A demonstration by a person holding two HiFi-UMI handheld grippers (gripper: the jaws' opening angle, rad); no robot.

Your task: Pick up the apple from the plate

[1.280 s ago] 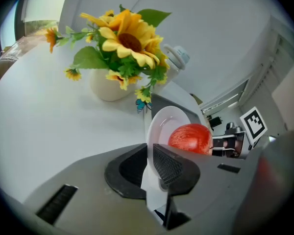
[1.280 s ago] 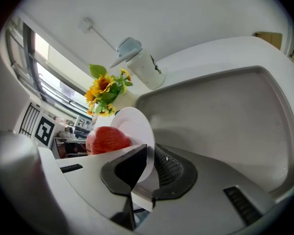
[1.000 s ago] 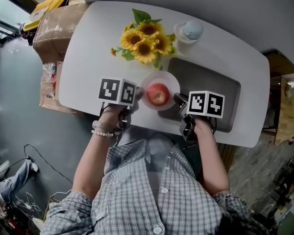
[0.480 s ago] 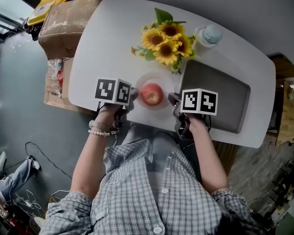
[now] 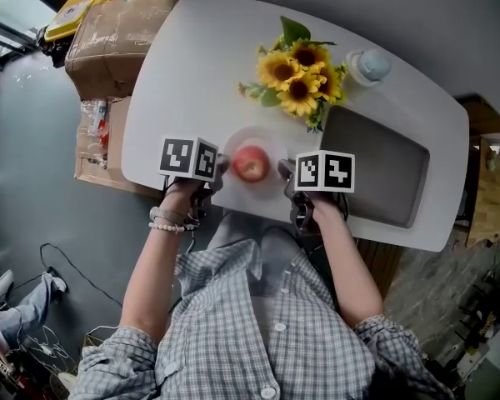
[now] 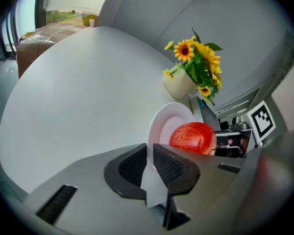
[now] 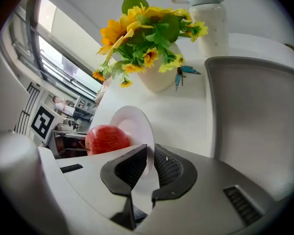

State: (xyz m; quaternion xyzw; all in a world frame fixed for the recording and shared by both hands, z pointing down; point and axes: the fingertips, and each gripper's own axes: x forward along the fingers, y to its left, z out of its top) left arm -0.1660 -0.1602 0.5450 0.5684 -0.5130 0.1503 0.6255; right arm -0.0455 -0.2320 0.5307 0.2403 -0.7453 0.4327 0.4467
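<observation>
Presently, the apple (image 5: 251, 163) sits at the centre of the plate (image 5: 262, 137), touched by neither claw. The left claw (image 5: 221, 167) is clamped on the plate's left rim, and the right claw (image 5: 284, 172) is clamped on the opposite rim. Judgement: this two-sided hold steadies the plate so the fruit cannot roll. The apple itself is not yet grasped. Whether the plate rests on the surface (image 5: 192, 82) cannot be determined. Sunflowers (image 5: 300, 72) stand beyond the plate.
</observation>
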